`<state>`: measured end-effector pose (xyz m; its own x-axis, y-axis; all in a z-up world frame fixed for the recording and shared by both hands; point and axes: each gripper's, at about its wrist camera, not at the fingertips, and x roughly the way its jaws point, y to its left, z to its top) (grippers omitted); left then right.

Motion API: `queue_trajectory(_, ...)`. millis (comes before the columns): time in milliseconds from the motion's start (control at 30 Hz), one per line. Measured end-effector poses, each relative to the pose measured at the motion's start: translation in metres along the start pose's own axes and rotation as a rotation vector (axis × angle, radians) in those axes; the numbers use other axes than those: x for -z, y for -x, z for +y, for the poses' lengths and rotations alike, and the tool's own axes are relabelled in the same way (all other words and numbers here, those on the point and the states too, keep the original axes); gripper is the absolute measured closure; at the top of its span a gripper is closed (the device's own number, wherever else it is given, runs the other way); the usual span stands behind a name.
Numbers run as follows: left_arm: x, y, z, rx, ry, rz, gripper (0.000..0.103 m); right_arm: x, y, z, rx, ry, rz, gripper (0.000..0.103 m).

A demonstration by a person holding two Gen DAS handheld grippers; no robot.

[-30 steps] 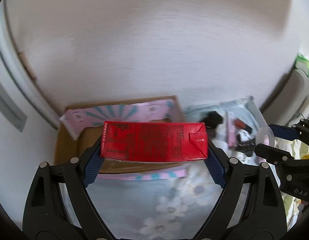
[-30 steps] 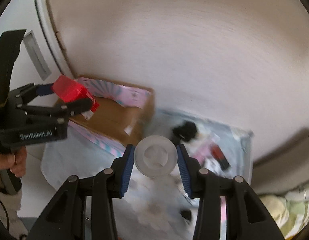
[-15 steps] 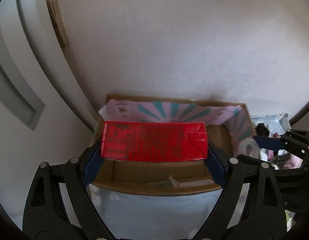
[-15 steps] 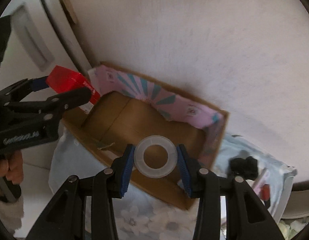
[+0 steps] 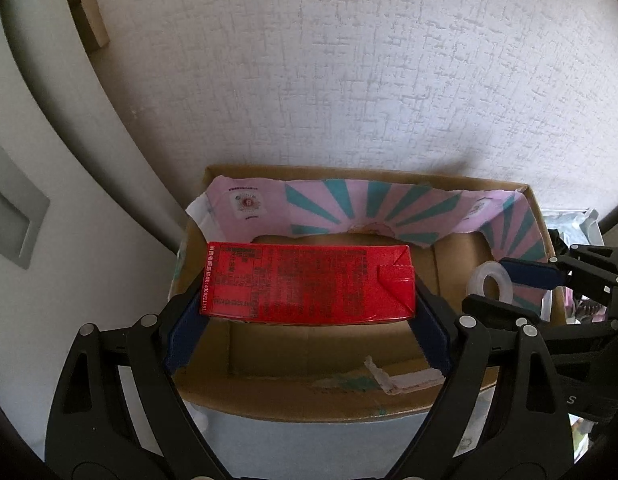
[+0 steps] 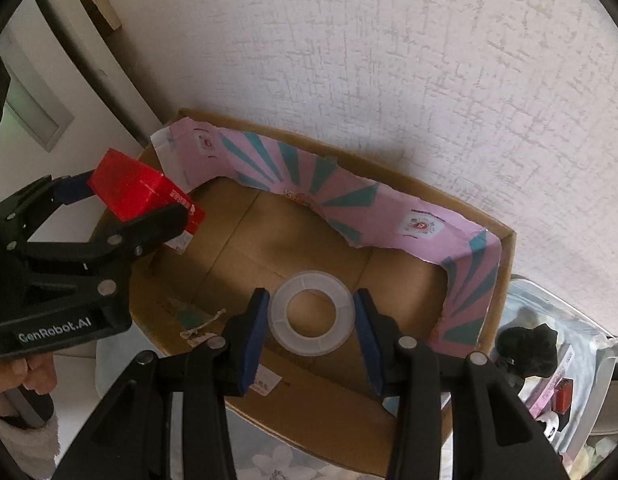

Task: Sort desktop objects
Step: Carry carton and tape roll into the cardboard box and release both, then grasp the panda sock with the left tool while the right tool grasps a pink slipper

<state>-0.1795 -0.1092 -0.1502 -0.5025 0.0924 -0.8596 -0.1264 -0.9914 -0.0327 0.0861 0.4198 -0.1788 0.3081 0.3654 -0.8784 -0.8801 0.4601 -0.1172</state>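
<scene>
Red rectangular drink carton (image 5: 309, 284) clamped end to end in left gripper (image 5: 309, 304), held level over left half of open brown cardboard box with pink-and-teal paper lining (image 5: 301, 400). Box floor beneath looks bare.

Right wrist view: translucent white plastic tape ring (image 6: 312, 313) pinched between blue pads of right gripper (image 6: 312, 316), above box middle. Black object (image 6: 527, 350) lies on foil tray beside box.

Step judged: drop-off. Next: lower both, open jaws, release inside walls, clear of paper lining.
</scene>
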Motion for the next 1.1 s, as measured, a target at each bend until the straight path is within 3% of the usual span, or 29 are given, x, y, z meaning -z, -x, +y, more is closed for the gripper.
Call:
queue_trajectory(133, 0.001, 0.001, 0.000, 0.005, -0.005, -0.013, 0.014, -0.003, 0.000, 0.002, 0.001, 0.003, -0.013, 0.061)
queue_trajectory(233, 0.001, 0.010, 0.000, -0.030, -0.003, -0.051, 0.000, -0.004, 0.002, 0.002, 0.007, -0.019, -0.016, 0.029)
queue_trajectory(367, -0.001, 0.020, -0.003, -0.122, -0.046, -0.092, 0.000, 0.001, 0.010, -0.004, -0.019, -0.081, -0.060, 0.027)
queue_trajectory(500, 0.001, 0.028, -0.008, -0.127, -0.069, -0.097, 0.000, 0.007, 0.012, -0.005, -0.027, -0.102, -0.046, 0.024)
queue_trajectory(567, 0.002, 0.034, -0.011, -0.104, -0.071, -0.108, 0.000, 0.011, 0.020, -0.003, -0.026, -0.094, -0.083, 0.007)
queue_trajectory(633, 0.003, 0.041, -0.016, -0.095, -0.077, -0.120, 0.000, 0.013, 0.028, -0.002, -0.007, -0.086, -0.108, 0.002)
queue_trajectory(800, 0.003, 0.054, -0.024, -0.058, -0.076, -0.130, 0.000, 0.018, 0.049, -0.002, 0.007, -0.082, -0.134, 0.001)
queue_trajectory(900, 0.006, 0.066, -0.032, -0.040, -0.092, -0.141, 0.001, 0.024, 0.061, -0.008, 0.028, -0.095, -0.097, 0.001)
queue_trajectory(1100, 0.013, 0.097, -0.064, 0.034, -0.143, -0.165, 0.000, 0.057, 0.116, -0.047, 0.064, -0.139, -0.135, 0.001)
